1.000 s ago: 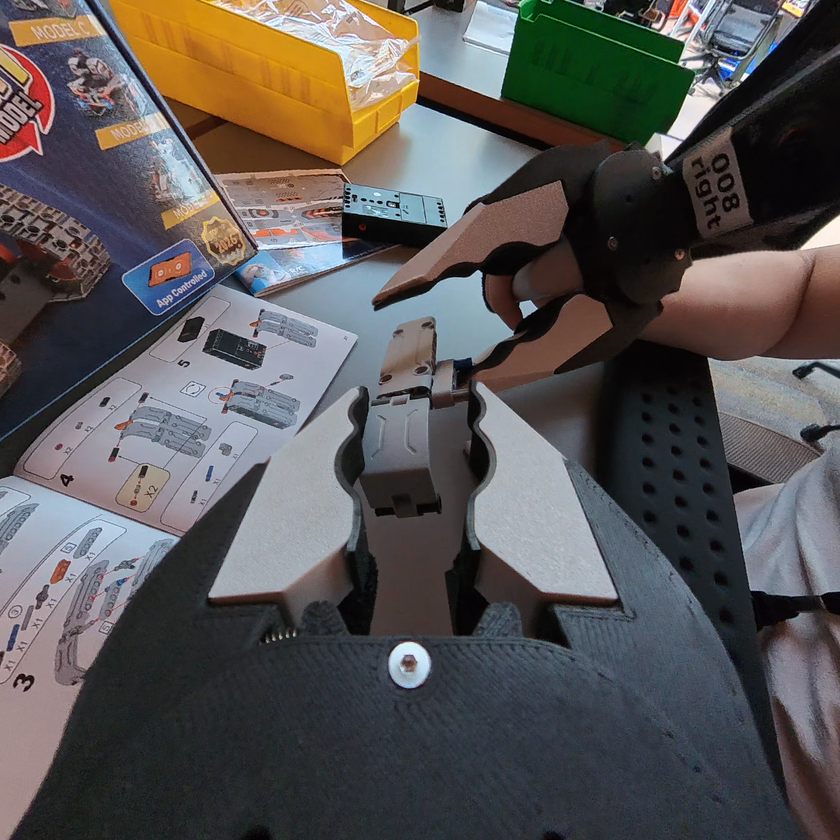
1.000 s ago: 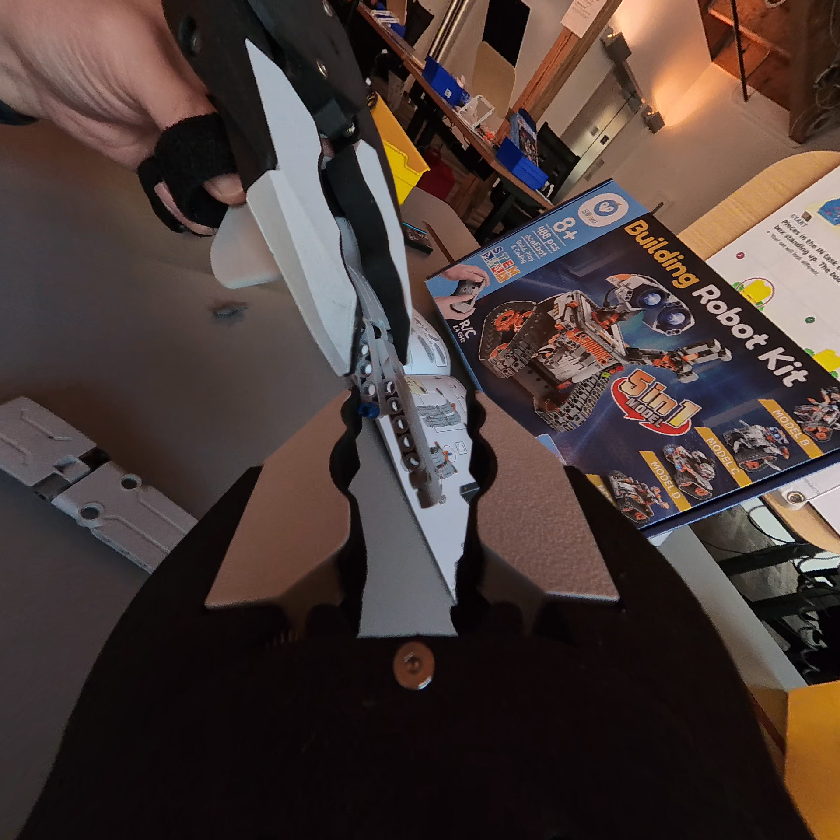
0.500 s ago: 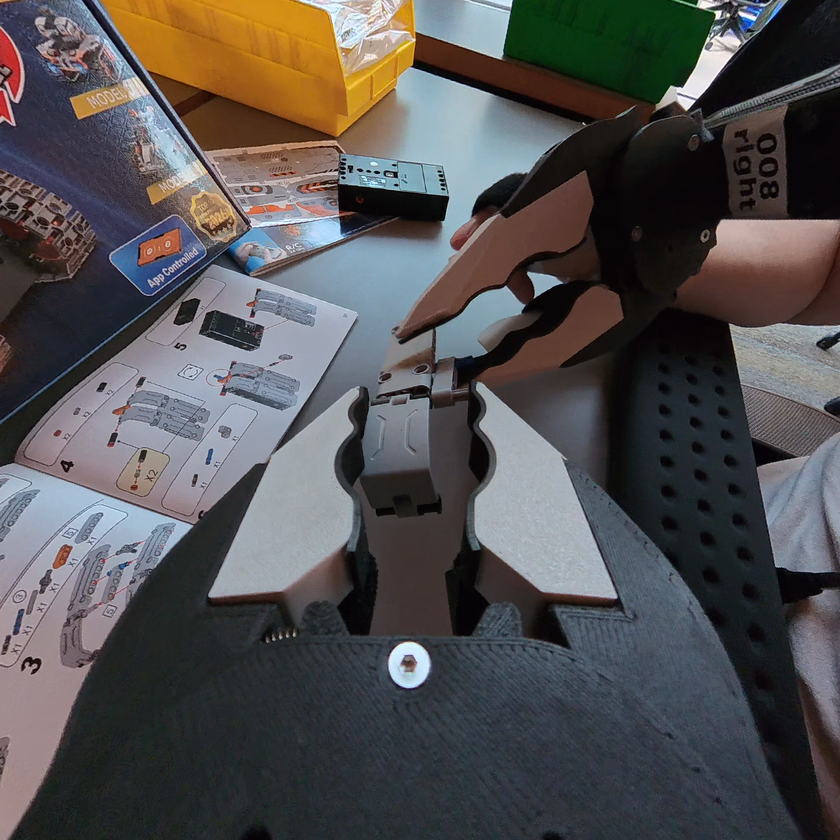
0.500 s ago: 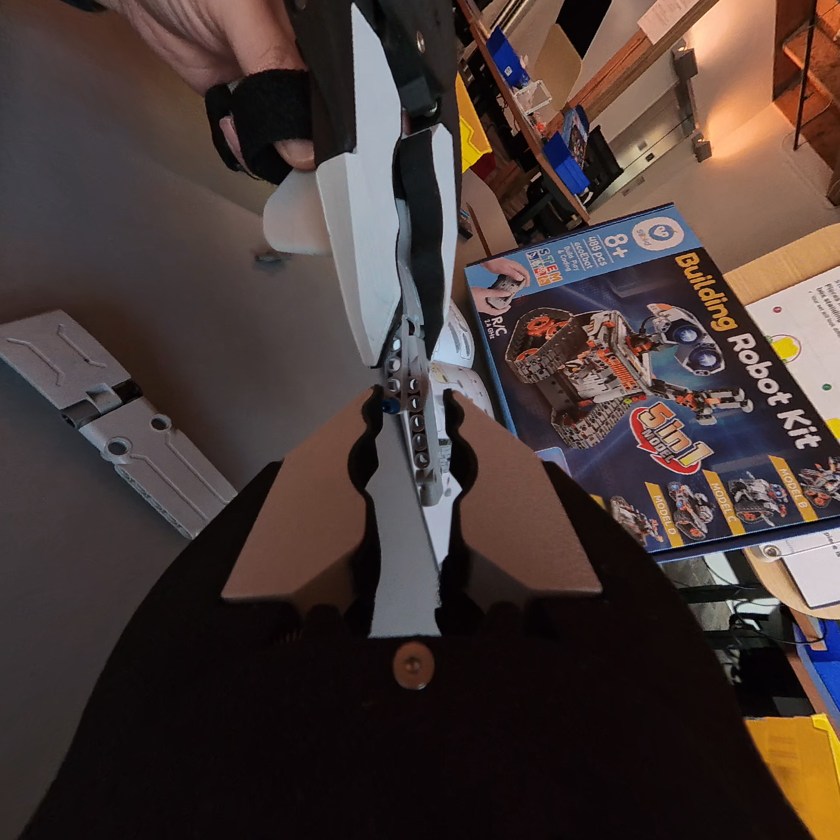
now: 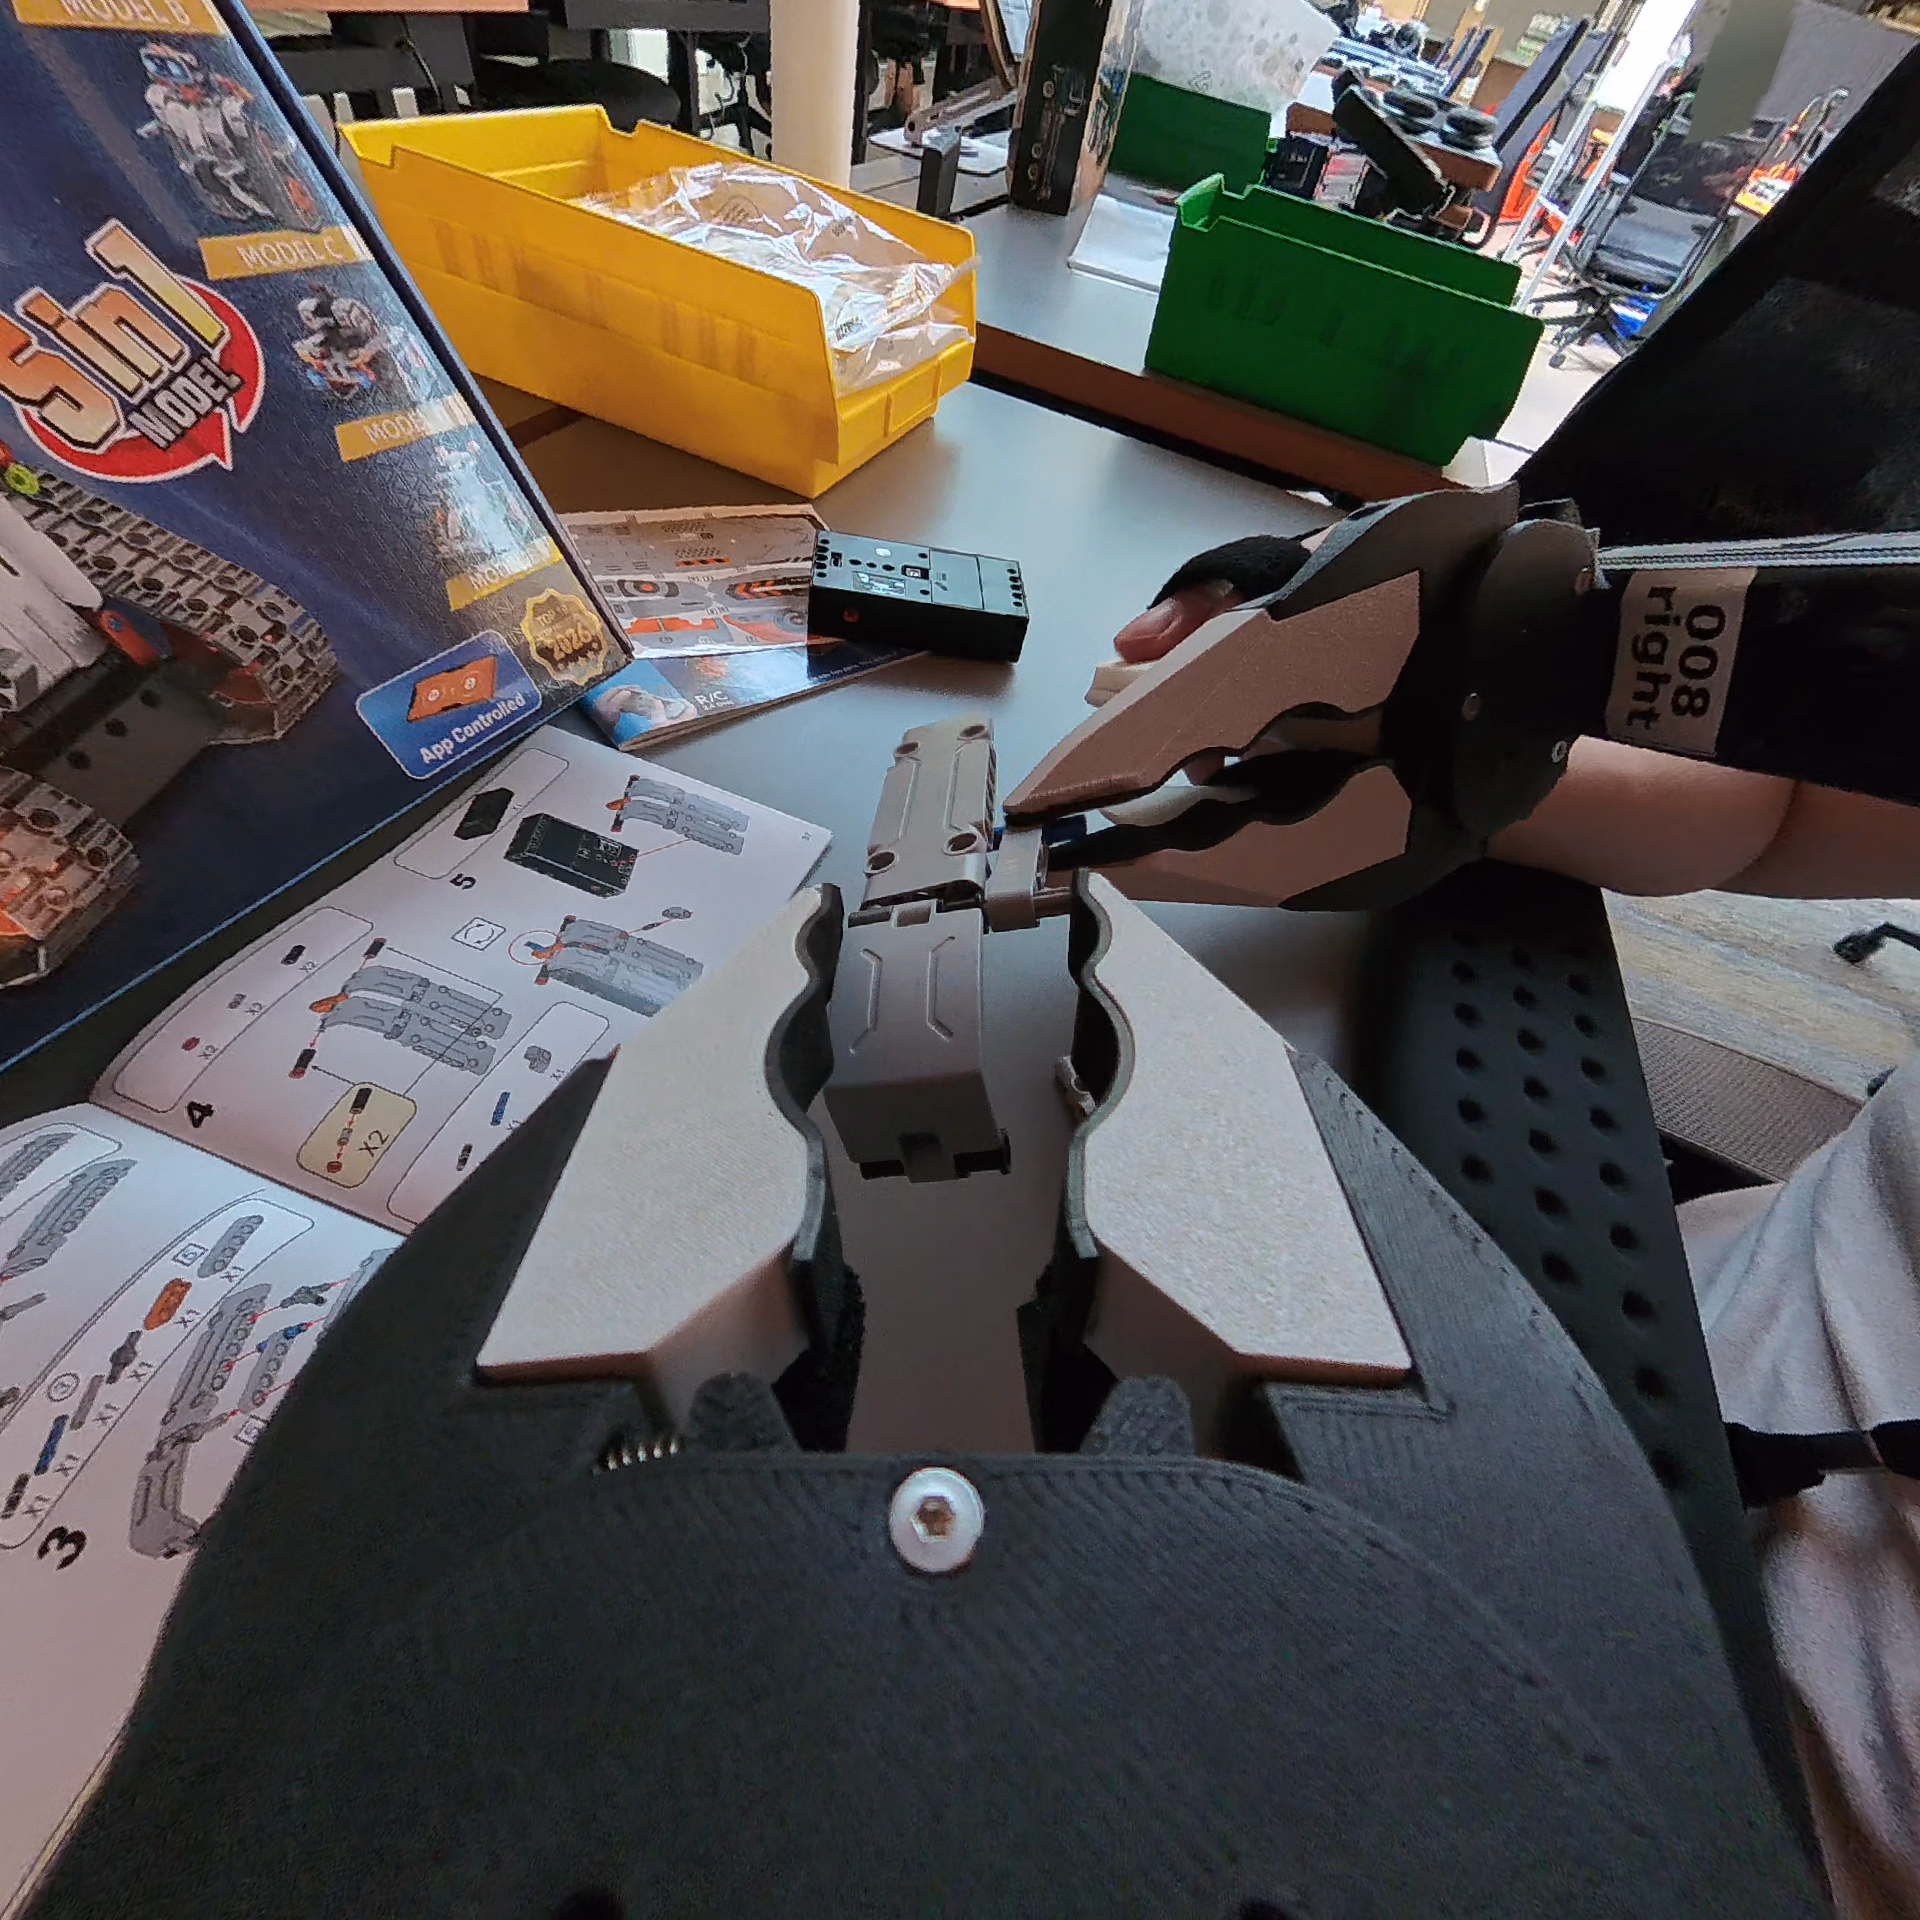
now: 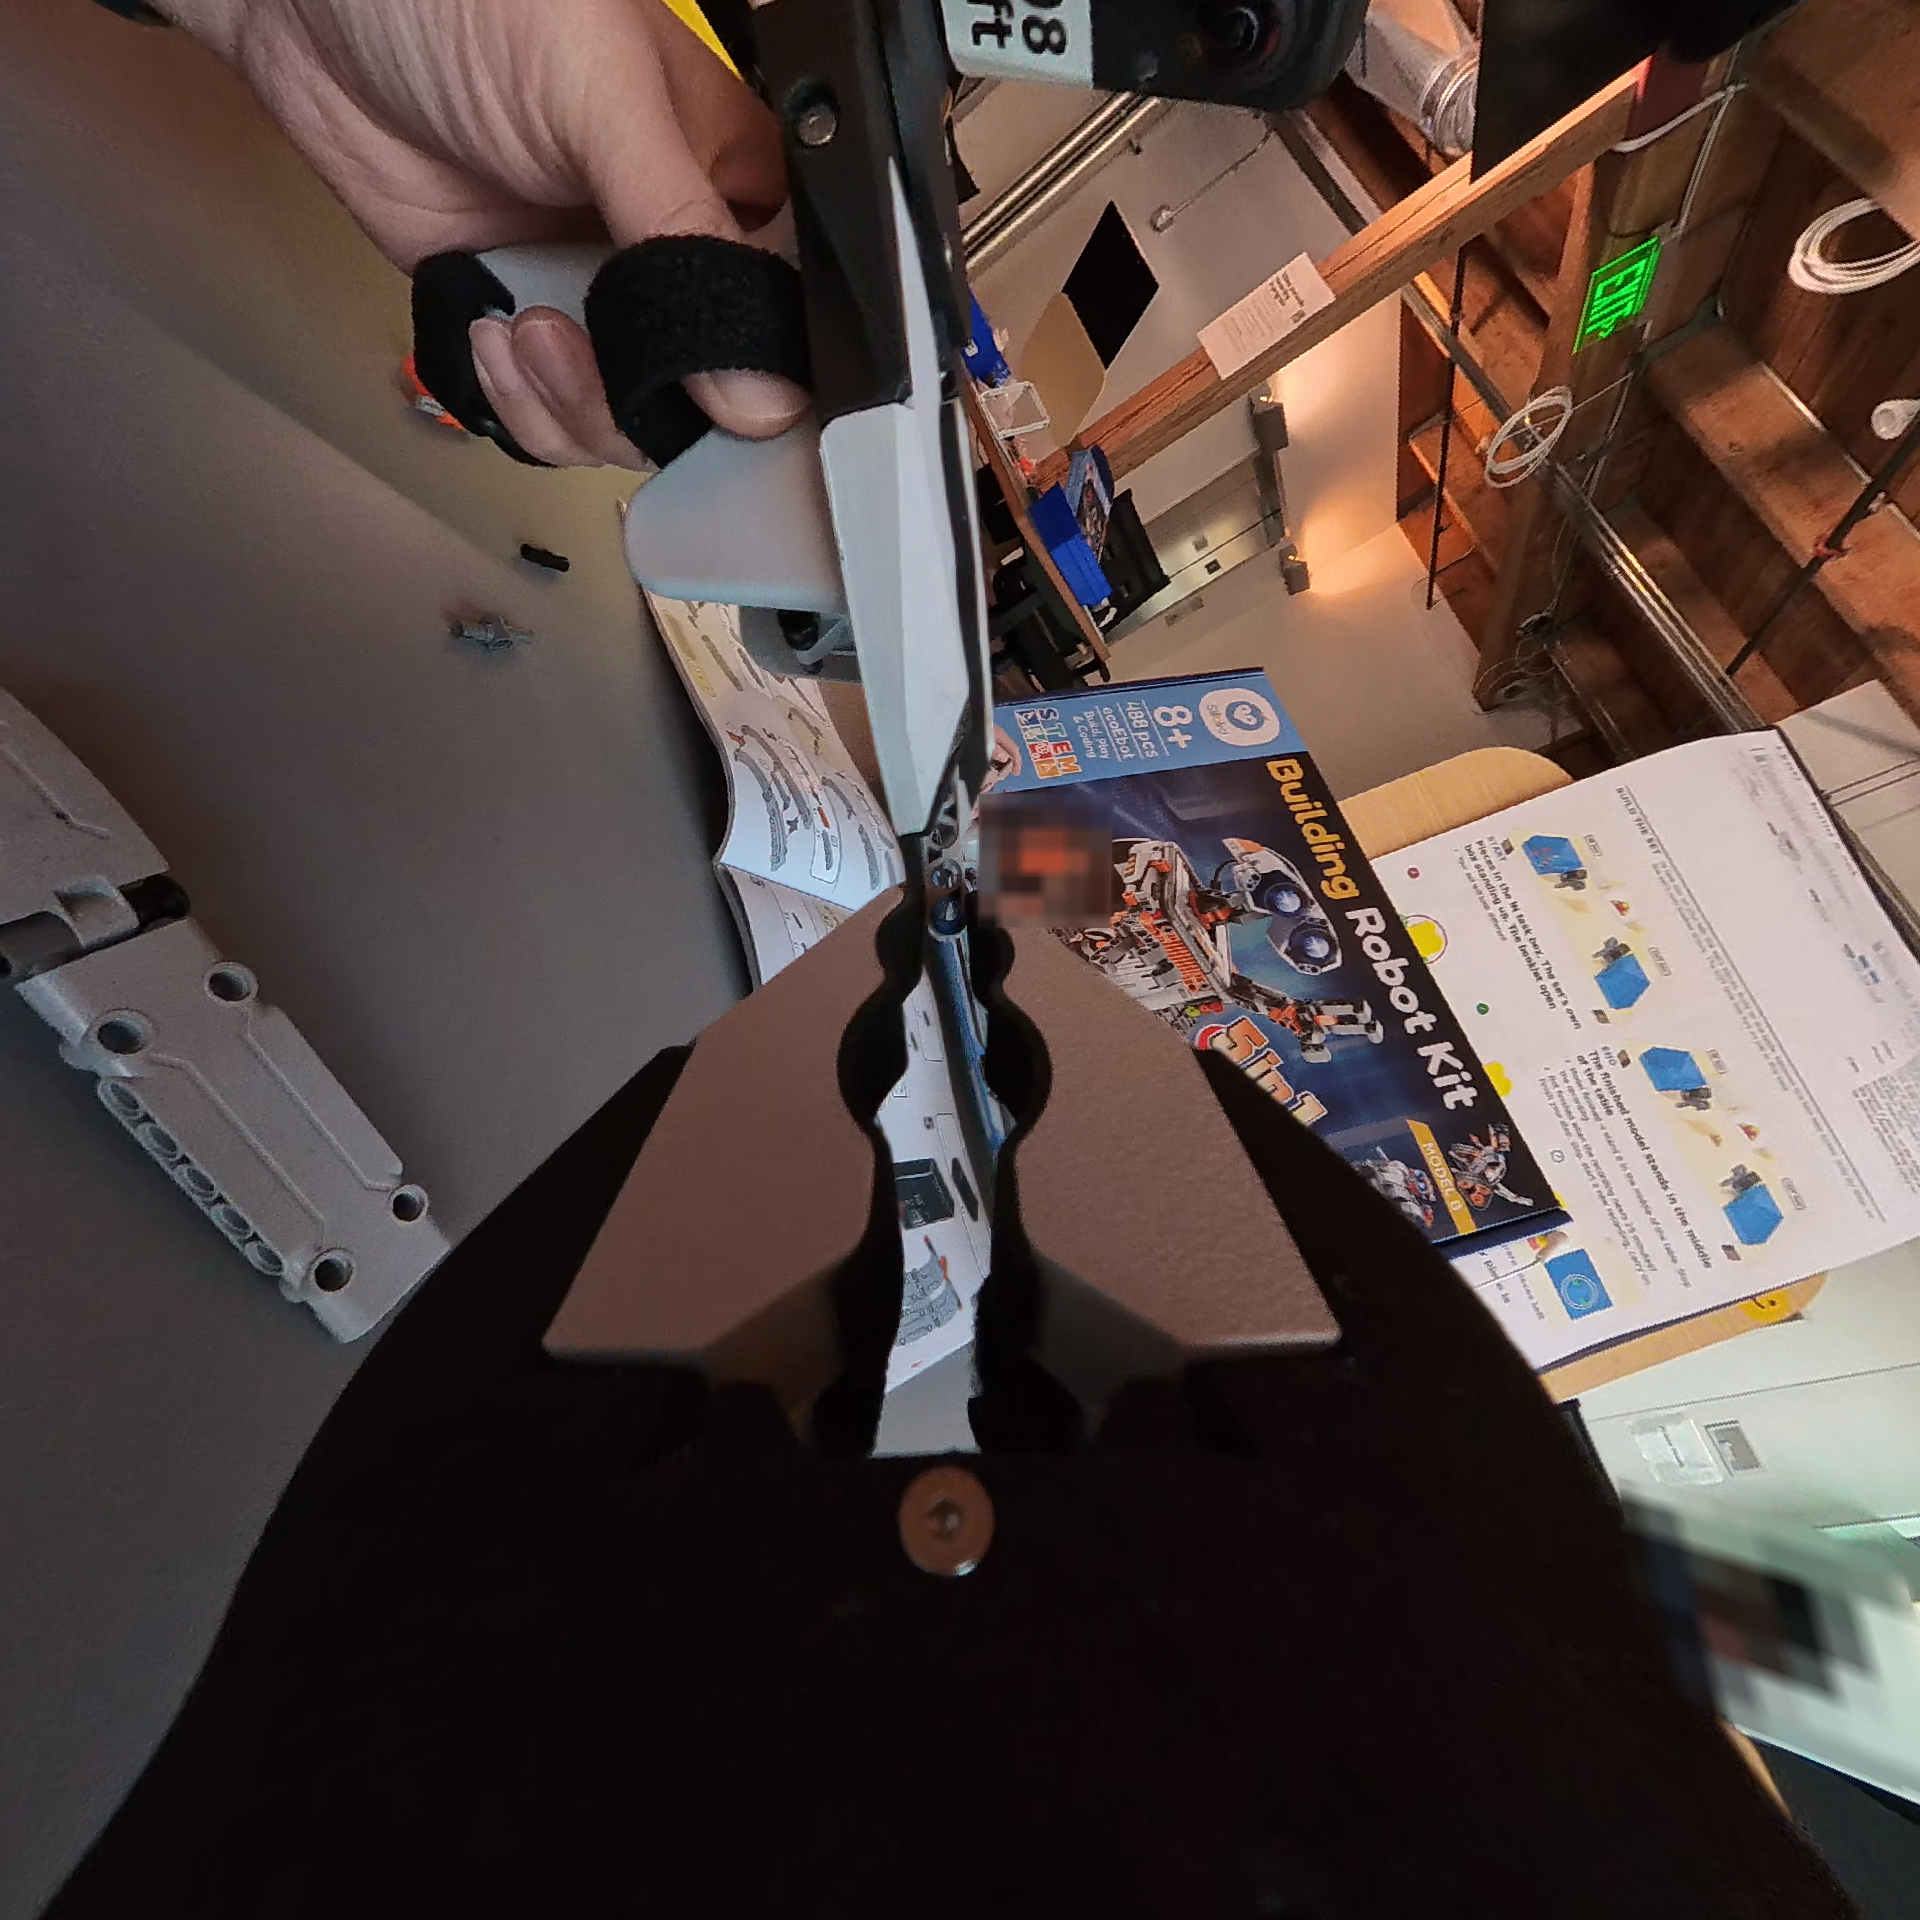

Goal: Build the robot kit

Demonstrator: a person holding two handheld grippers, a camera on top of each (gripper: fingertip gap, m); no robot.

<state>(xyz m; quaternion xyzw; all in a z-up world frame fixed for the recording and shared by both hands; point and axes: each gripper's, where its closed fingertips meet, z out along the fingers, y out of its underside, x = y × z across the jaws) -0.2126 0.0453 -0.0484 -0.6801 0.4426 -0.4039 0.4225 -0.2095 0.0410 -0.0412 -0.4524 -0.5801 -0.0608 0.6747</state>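
Since before, right gripper [image 5: 1023, 821] has closed on the small grey beam [image 5: 1023, 881] beside the grey block [image 5: 914, 1049], which left gripper [image 5: 945, 1013] grips above the desk [image 5: 1039, 499].

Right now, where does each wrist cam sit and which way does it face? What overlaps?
Left wrist view: on the left gripper, above the grey table, facing along the grey block assembly it grips toward the yellow bin; the right gripper and forearm enter from the right.
Right wrist view: on the right gripper, rolled so the grey table fills the left side, facing the left gripper edge-on; the hand holding it shows.
Shared: both grippers, the blue pin the right one pinches, kit box, instruction booklet.
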